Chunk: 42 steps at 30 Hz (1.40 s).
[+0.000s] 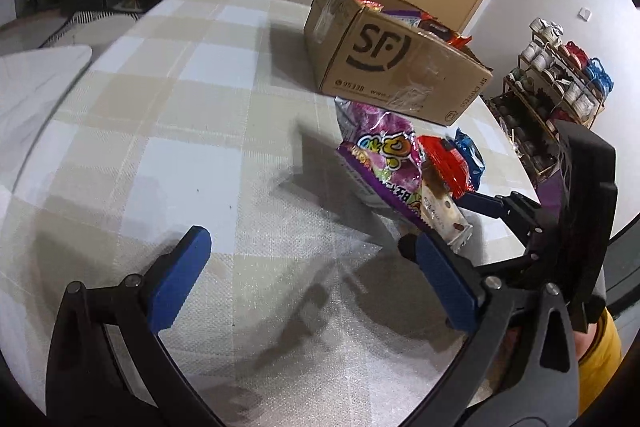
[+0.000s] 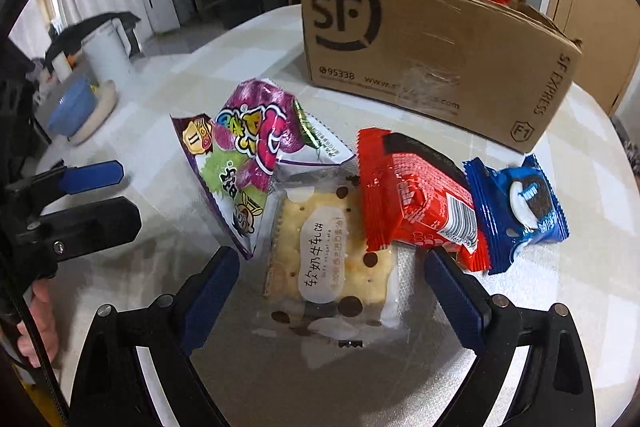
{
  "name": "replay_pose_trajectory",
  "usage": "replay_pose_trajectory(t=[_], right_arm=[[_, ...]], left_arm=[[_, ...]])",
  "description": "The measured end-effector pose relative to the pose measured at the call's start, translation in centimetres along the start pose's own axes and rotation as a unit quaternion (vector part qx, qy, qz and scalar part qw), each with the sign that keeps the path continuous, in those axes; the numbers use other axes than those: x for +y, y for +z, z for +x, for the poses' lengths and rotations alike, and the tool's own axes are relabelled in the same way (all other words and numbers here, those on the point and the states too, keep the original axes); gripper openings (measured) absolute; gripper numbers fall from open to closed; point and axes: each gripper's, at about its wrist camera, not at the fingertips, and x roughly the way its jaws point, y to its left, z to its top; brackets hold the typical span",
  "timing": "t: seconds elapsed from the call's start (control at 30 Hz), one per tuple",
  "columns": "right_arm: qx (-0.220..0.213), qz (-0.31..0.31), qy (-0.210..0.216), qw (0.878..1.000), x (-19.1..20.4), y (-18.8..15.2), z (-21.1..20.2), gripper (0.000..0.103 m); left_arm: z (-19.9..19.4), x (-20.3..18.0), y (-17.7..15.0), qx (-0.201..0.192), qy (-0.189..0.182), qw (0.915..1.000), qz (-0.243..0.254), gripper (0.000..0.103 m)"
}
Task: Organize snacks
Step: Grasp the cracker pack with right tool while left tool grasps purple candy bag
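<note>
Right wrist view: spread right gripper (image 2: 326,281) straddles the cracker pack (image 2: 332,255), three packets unboxed, box (image 2: 420,59) part-filled.

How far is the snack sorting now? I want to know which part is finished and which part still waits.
Done: some packets already sit in the cardboard box. In hand: nothing is held; the right gripper is open around the cracker packet, and the left gripper is open over bare cloth. Left: the cracker packet, purple bag, red packet and blue cookie packet lie on the table.
</note>
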Motion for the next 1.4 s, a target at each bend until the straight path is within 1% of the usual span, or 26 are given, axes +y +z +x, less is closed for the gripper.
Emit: replay_pose_trajectory(t=[0.1,0.27,0.4,0.53,0.67,0.87,1.0,1.1,1.2,1.27,1.4], right_arm=[[0.005,-0.009,-0.010,1.000,0.2,0.2,0.3,0.094],[-0.005,-0.009,-0.013,1.000,0.4,0.2,-0.3,0.058],[-0.010,0.006,-0.002,1.000,0.2,-1.1,-1.3,0.058],[-0.023,0.046,0.034,0.998,-0.7,-2.5,-2.9,0.058],[-0.039,0.083,0.058,0.994,-1.6,-4.1,-4.6,0.058],[-0.063,0.130,0.080,0.986,-3.4,-7.1,-7.4,0.058],[-0.080,0.149,0.093,0.981,-4.5,-8.6,-8.7,0.058],[-0.095,0.162,0.102,0.977,-5.7,-9.4,-9.6,0.058],[-0.103,0.178,0.119,0.971,-7.0,-9.7,-9.7,0.058],[-0.099,0.187,0.133,0.968,-7.8,-9.6,-9.3,0.058],[-0.103,0.190,0.130,0.968,-9.1,-9.1,-9.1,0.058]], left_arm=[[0.0,0.2,0.0,-0.002,0.000,1.0000,-0.003,0.102],[-0.6,0.3,-0.4,-0.007,0.001,1.0000,-0.006,0.102],[-1.4,0.4,-0.8,-0.011,0.004,0.9999,-0.010,0.102],[-2.5,0.4,-1.3,-0.018,0.007,0.9998,-0.009,0.102],[-3.7,-0.1,-1.8,-0.026,0.010,0.9996,-0.003,0.102],[-5.1,-1.2,-2.6,-0.029,0.013,0.9994,0.010,0.102],[-5.6,-2.5,-2.8,-0.030,0.020,0.9991,0.024,0.102],[-5.3,-3.2,-2.5,-0.027,0.029,0.9987,0.034,0.102],[-4.7,-3.9,-2.0,-0.019,0.035,0.9983,0.043,0.102],[-4.0,-4.3,-1.3,-0.008,0.022,0.9985,0.048,0.102],[-2.4,-5.3,0.0,-0.002,0.033,0.9973,0.066,0.102]])
